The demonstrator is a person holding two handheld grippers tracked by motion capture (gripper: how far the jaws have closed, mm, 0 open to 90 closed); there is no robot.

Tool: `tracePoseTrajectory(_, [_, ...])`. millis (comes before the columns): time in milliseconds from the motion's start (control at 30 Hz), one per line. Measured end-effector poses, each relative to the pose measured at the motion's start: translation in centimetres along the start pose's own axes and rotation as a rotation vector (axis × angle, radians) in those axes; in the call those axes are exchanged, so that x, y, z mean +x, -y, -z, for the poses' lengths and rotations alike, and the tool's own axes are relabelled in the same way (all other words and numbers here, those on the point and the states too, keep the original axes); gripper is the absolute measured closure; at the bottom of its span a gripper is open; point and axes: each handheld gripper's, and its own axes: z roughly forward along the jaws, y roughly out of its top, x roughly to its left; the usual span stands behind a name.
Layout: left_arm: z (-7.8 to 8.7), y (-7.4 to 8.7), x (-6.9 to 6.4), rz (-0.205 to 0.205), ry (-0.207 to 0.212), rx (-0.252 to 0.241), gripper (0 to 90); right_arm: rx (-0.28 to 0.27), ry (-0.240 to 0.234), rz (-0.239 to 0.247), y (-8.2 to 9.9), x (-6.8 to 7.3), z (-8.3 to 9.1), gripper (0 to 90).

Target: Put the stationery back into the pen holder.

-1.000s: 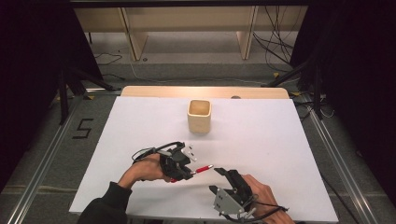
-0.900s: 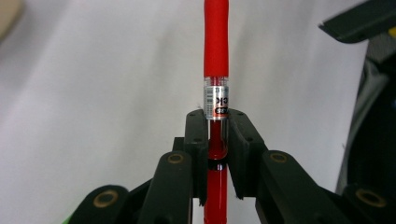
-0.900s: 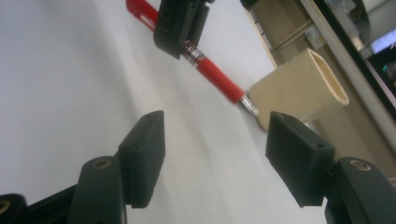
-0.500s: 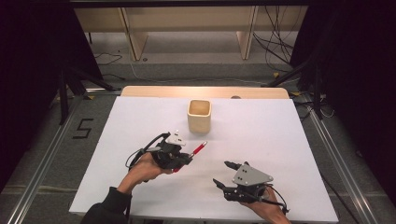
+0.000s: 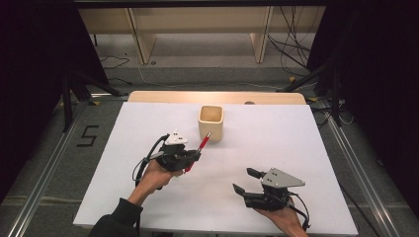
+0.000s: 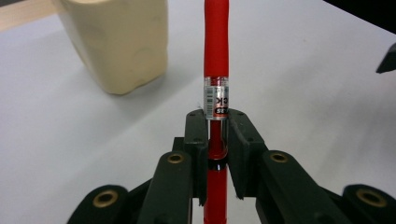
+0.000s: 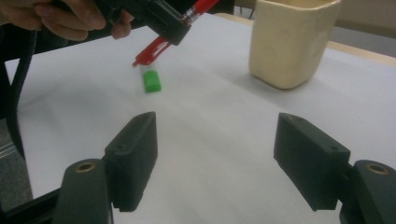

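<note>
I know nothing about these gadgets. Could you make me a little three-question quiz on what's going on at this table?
1. What does the left gripper hold?
2. True or false: the right gripper is clamped on the green block.
3. The cream cup stands: A) beyond the pen's tip, B) between the right gripper's jaws, C) on the floor.

Key:
1. A red pen, pinched between its jaws.
2. False; its jaws have just been opening and nothing is between them.
3. A.

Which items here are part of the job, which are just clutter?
In play: red pen, clamped in left gripper; cream cup just ahead of its tip.
Lying about: green block on the table; right gripper, open, holds nothing.
</note>
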Motion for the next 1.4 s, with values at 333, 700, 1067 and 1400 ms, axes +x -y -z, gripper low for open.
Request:
tracePoseTrajectory(333, [-0.2,-0.7,0.7,0.033,-0.039,-0.062,78.8,-0.015,0.028,-0.054,0.6,-1.1,1.0,28.8])
tracePoseTrajectory(700, [-0.8,-2.4,1.2,0.028,-0.06,-0.12,78.7,-0.013,0.051,-0.06,1.3,-1.4,1.9,27.7])
tracePoseTrajectory(1067, [-1.4,-4.3,1.9,0.031,-0.087,-0.171,78.8,-0.013,0.043,-0.053,1.5,-1.1,2.1,27.5])
tracePoseTrajectory(1400, [-2.1,-6.4,3.0,0.079,-0.105,-0.22,78.8,-0.013,0.035,-0.049,1.5,-1.0,2.1,27.4])
